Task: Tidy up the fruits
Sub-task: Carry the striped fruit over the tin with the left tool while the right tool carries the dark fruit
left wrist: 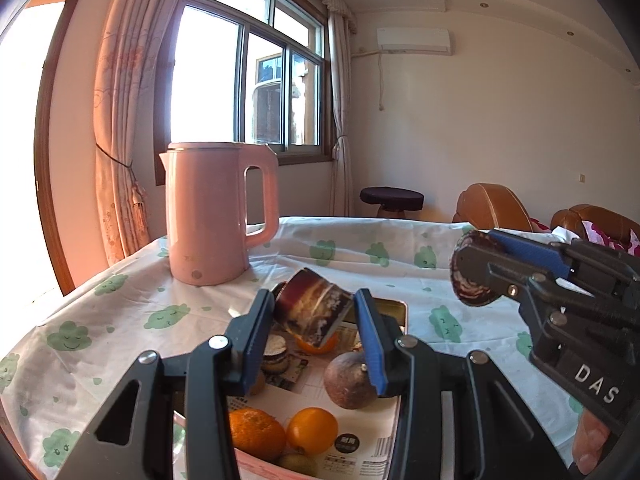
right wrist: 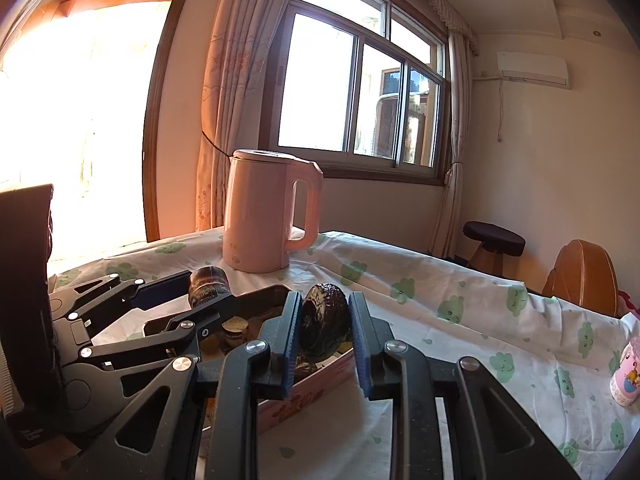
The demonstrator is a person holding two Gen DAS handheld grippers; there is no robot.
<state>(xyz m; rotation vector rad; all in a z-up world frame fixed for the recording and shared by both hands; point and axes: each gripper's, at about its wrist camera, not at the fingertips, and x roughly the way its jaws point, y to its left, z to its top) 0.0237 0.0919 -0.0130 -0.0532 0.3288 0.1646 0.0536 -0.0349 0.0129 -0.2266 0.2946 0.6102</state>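
Dark brown patterned cylindrical can is pinched tilted in the left gripper, above the shallow paper-lined box of oranges and a brown round fruit. Right gripper is clamped on the can's dark round lid, held off to the right of the box. Risk: tilted can may slip and drop onto the fruit. Gripper body reads "DAS"; box-liner print is illegible. Pink plastic kettle stands behind.
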